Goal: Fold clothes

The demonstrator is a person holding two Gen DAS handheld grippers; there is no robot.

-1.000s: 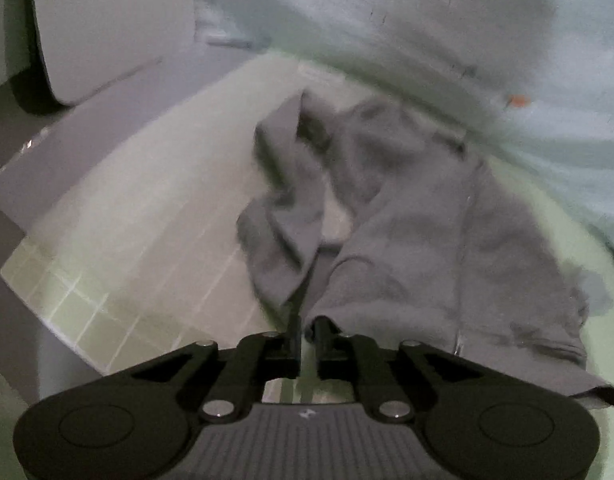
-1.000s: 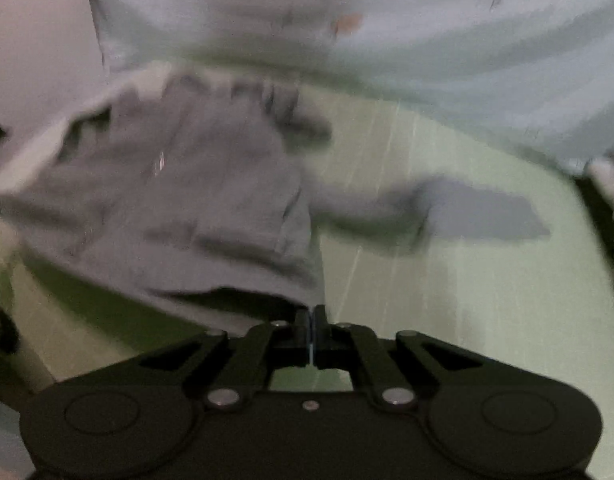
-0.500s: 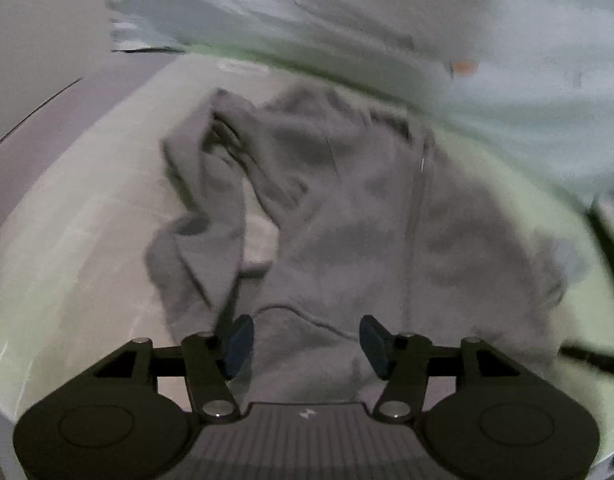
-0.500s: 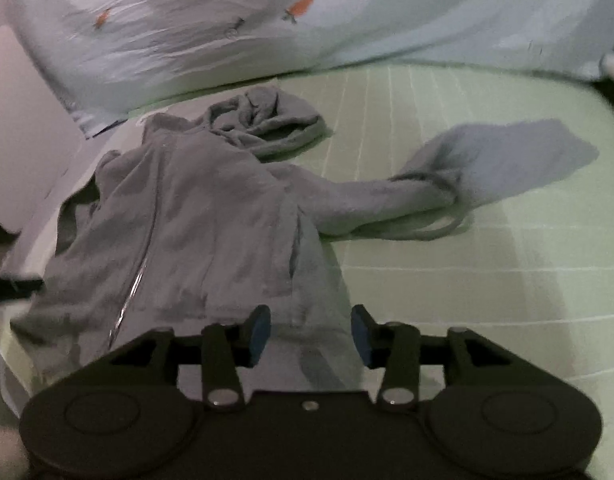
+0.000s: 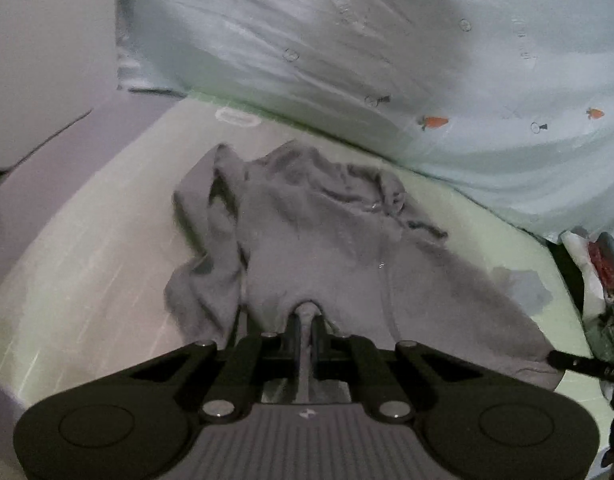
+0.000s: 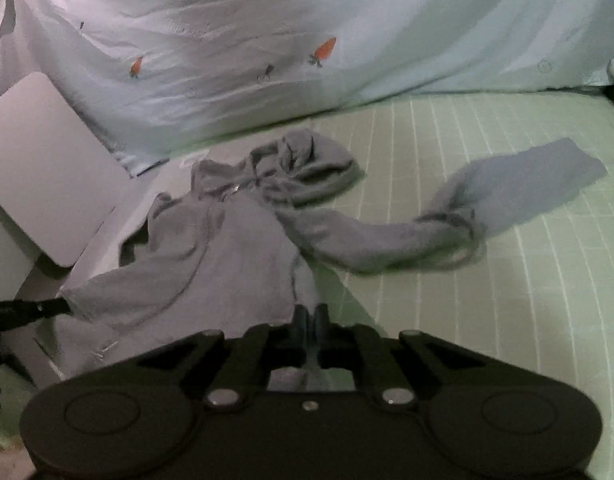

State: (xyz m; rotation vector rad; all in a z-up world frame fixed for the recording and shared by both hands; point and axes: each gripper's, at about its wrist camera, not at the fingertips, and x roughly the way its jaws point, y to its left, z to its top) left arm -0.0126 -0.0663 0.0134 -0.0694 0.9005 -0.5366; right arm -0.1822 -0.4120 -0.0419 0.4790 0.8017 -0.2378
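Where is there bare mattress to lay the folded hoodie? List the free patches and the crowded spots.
Free: the green checked sheet right of the outstretched sleeve, and the strip left of the grey hoodie toward the bed edge. Crowded: the middle, under the hoodie; the back, where the carrot-print duvet is heaped; the near hem, pinched by the left gripper and right gripper.

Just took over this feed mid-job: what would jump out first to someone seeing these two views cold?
The grey hoodie sprawls rumpled across the pale green sheet, one sleeve flung far out to the side in the right wrist view. Both grippers have just closed on its near hem: the left gripper and the right gripper each pinch grey cloth. Behind it bulges a light blue carrot-print duvet.
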